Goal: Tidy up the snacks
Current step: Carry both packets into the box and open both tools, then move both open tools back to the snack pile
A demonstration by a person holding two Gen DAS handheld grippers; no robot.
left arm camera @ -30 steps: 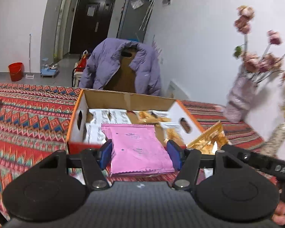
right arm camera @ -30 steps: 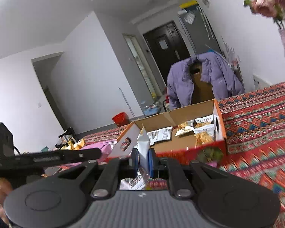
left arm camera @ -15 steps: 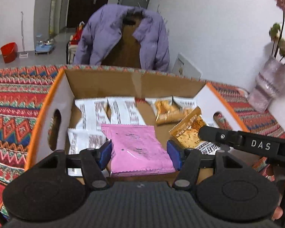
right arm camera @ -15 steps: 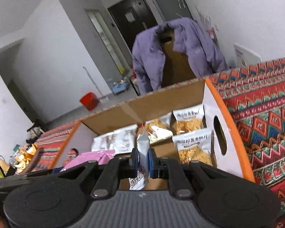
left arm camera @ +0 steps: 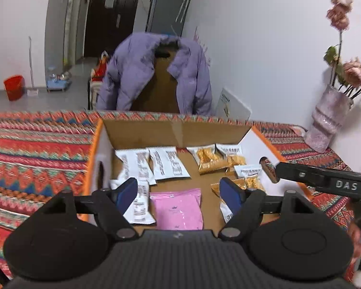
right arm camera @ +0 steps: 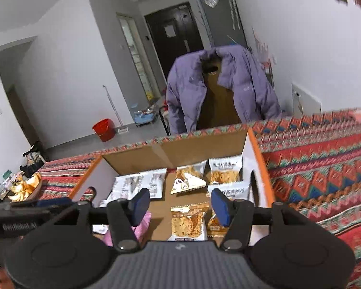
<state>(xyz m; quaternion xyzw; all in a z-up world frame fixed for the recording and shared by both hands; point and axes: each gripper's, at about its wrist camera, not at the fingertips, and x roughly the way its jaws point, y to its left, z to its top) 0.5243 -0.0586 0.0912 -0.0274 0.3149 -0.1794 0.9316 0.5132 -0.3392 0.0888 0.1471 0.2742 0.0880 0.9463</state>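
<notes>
A: Start with the big things. What is on the tabletop (left arm camera: 36,149)?

B: A patterned cloth covers it, and an open cardboard box (left arm camera: 175,132) with orange edges sits at about twelve o'clock from both cameras. A vase (left arm camera: 329,118) of dried flowers stands at two o'clock in the left view, well apart from the box.

A: And the snacks?

B: All lie on the box floor. White packets (left arm camera: 154,163) lie at eleven o'clock, clear-fronted crisp packets (left arm camera: 211,159) at one o'clock. A flat pink packet (left arm camera: 178,208), matte with a crimped top edge, lies just ahead of the left gripper (left arm camera: 178,193). A golden crisp packet (right arm camera: 189,221), glossy and slightly puffed, lies ahead of the right gripper (right arm camera: 178,208).

A: The jaws?

B: Both pairs are spread and have just been opening. The pink packet lies below and between the left pads, untouched; the golden one likewise sits free under the right pads. I judge both as just released.

A: What could go wrong?

B: The two grippers are close together, the right one's arm crossing at three o'clock in the left view, so pulling back carelessly could knock them together. A pad could also snag a packet's crimped edge and drag it out of its row, or clip the near wall and shift the light box.
</notes>
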